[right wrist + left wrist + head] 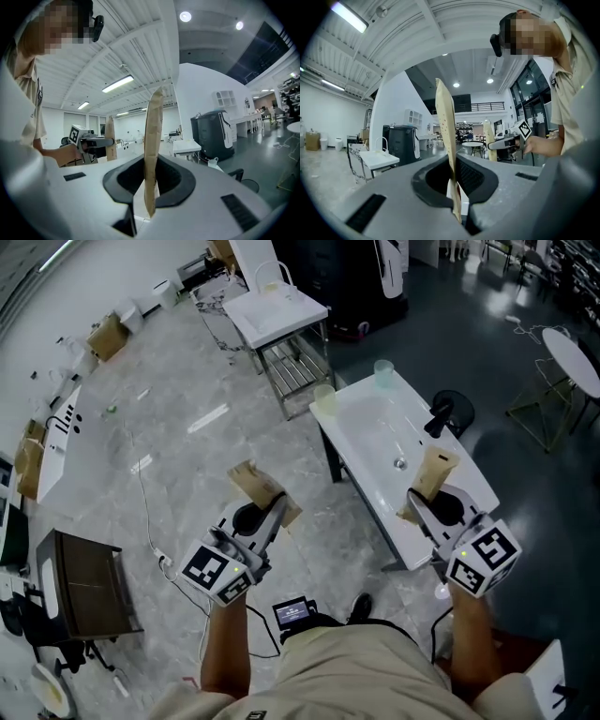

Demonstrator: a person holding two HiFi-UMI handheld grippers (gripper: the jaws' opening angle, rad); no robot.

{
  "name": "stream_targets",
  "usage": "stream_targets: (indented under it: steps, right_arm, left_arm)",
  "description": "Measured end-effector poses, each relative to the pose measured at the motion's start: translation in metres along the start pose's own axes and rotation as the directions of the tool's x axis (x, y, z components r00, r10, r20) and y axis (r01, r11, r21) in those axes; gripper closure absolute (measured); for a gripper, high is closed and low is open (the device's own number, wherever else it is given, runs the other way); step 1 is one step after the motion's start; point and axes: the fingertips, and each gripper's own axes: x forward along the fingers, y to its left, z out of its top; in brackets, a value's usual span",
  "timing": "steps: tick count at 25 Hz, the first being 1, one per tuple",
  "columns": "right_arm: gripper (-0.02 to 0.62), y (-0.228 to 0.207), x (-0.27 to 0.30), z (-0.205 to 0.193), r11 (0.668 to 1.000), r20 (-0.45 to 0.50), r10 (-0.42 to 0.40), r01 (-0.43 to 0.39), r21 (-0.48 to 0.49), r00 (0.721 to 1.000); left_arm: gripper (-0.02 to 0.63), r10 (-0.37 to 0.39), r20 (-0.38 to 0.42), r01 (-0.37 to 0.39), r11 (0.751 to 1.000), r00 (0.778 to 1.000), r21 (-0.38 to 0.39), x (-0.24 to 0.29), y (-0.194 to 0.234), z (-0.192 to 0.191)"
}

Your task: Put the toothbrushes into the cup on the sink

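Note:
My left gripper [272, 510] is shut on a brown paper toothbrush packet [259, 484], out over the floor left of the white sink [370, 418]. In the left gripper view the packet [446, 136] stands upright, edge-on, between the jaws of the left gripper [457, 199]. Over the sink's near end, my right gripper [427, 502] is shut on a second brown packet [437, 471], which the right gripper view shows upright [153, 140] in the right gripper [147, 199]. A clear greenish cup [383, 374] and a pale yellowish cup [323, 401] stand at the sink's far end.
A black faucet [439, 418] sits on the sink's right rim, with a black chair [461, 411] behind it. Beyond stand another white basin on a wire rack [274, 307] and a round white table [574, 357]. A cable [145, 512] trails on the floor; a dark desk [84, 582] is at left.

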Motion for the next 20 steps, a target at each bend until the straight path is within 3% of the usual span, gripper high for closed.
stream_targets:
  steps: [9, 20]
  right_arm:
    - [0.551, -0.055, 0.039, 0.012, 1.000, -0.007, -0.024, 0.024, 0.002, 1.000]
    - [0.551, -0.133, 0.106, 0.019, 0.989, -0.017, -0.149, 0.149, 0.016, 0.989]
  left_arm:
    - [0.591, -0.041, 0.009, 0.041, 0.999, 0.999, 0.002, 0.075, 0.047, 0.004]
    - [0.592, -0.138, 0.016, 0.138, 0.990, 0.990, 0.008, 0.184, 0.144, -0.006]
